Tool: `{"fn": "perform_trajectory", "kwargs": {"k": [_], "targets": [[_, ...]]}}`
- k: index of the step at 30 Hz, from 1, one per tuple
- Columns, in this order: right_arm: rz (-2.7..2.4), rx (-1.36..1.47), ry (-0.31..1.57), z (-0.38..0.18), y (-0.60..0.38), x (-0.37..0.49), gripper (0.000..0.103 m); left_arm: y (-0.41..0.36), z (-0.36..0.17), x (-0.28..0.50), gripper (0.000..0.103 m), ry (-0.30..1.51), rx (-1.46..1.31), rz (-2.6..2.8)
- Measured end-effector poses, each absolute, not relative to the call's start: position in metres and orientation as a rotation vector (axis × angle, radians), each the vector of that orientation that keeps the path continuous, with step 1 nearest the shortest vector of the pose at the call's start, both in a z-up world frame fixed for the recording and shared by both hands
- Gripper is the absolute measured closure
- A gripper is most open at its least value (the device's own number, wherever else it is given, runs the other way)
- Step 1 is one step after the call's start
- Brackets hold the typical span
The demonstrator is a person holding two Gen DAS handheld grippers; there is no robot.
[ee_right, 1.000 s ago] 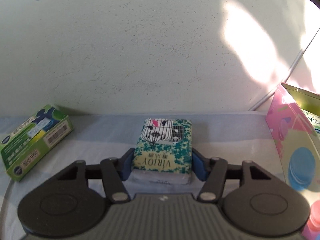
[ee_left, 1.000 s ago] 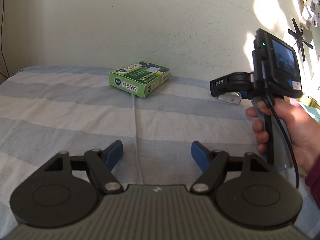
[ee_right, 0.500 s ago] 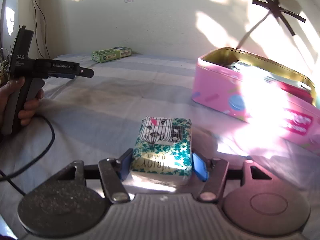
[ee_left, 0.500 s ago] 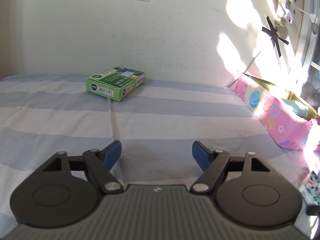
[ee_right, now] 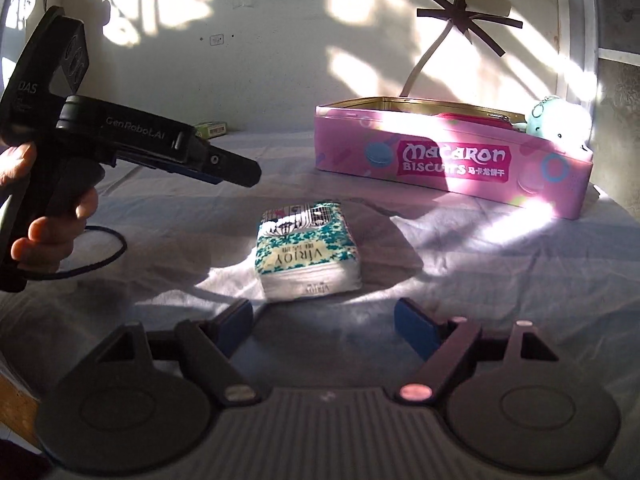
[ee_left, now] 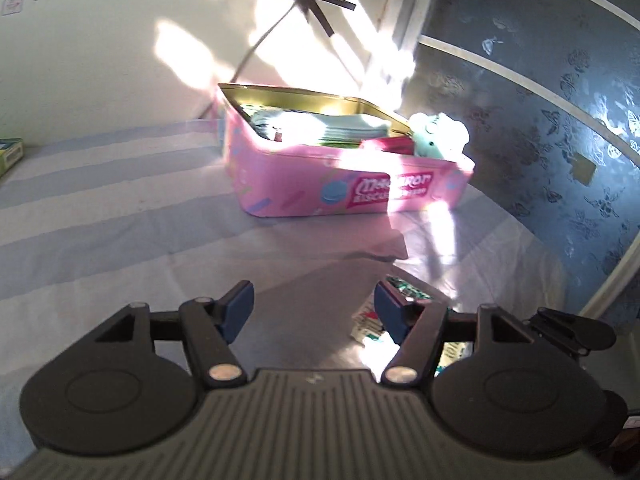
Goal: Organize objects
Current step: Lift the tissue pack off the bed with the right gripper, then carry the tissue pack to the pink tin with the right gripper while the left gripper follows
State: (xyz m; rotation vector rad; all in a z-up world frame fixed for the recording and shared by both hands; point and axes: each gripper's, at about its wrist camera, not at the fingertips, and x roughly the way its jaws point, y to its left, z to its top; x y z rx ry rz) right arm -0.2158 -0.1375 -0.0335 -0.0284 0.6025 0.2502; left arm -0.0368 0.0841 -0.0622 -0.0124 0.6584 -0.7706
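Pink tin [ee_right: 452, 160] reads "Macaron Biscuits"; tissue pack [ee_right: 308, 252] reads "VIRJOY".

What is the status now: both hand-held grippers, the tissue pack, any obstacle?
Right hand-held gripper open, jaws just opened. Tissue pack lies free on striped sheet. Left hand-held gripper open, empty. Path to macaron tin clear.

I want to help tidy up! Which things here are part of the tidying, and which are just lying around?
For the tidying:
- tissue pack
- pink biscuit tin
- green box

Just there:
- striped sheet
- taped cable on the wall
- black cord
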Motion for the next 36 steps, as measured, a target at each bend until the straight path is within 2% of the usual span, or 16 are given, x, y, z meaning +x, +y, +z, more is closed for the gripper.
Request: {"fn": "perform_trajectory", "kwargs": {"k": [9, 10, 11, 12, 13, 19, 21, 25, 29, 31, 32, 33, 36], "targets": [[0.273, -0.054, 0.556, -0.038, -0.137, -0.21, 0.021, 0.039, -0.079, -0.049, 0.037, 0.789, -0.048, -0.85], [0.277, -0.052, 0.554, -0.038, -0.137, -0.209, 0.023, 0.036, -0.079, -0.053, 0.038, 0.778, -0.036, -0.848], [0.283, -0.051, 0.552, -0.038, -0.138, -0.208, 0.025, 0.033, -0.079, -0.056, 0.045, 0.777, -0.022, -0.856], [0.285, -0.054, 0.543, -0.038, -0.14, -0.208, 0.034, 0.033, -0.079, -0.059, 0.053, 0.787, -0.028, -0.873], [0.274, -0.065, 0.534, -0.037, -0.141, -0.209, 0.044, 0.033, -0.078, -0.062, 0.054, 0.802, -0.045, -0.892], [0.199, -0.024, 0.531, -0.036, -0.18, -0.212, 0.032, 0.02, -0.076, -0.076, 0.054, 0.819, -0.019, -0.897], [0.181, -0.005, 0.535, -0.038, -0.187, -0.214, 0.027, 0.017, -0.074, -0.073, 0.049, 0.815, -0.017, -0.887], [0.18, -0.025, 0.528, -0.04, -0.19, -0.222, 0.02, 0.01, -0.07, -0.061, 0.046, 0.82, -0.039, -0.871], [0.179, -0.037, 0.517, -0.043, -0.19, -0.225, 0.02, -0.003, -0.069, -0.061, 0.048, 0.812, -0.014, -0.914], [0.186, -0.028, 0.506, -0.043, -0.191, -0.225, 0.024, -0.011, -0.074, -0.064, 0.054, 0.817, 0.011, -0.947], [0.185, -0.031, 0.497, -0.043, -0.19, -0.224, 0.037, -0.015, -0.076, -0.066, 0.056, 0.817, 0.033, -0.952], [0.177, -0.036, 0.492, -0.041, -0.189, -0.223, 0.042, -0.017, -0.077, -0.069, 0.057, 0.792, 0.053, -0.943], [0.184, -0.021, 0.461, -0.029, -0.19, -0.215, 0.043, -0.012, -0.058, -0.064, 0.057, 0.735, 0.058, -0.94]]}}
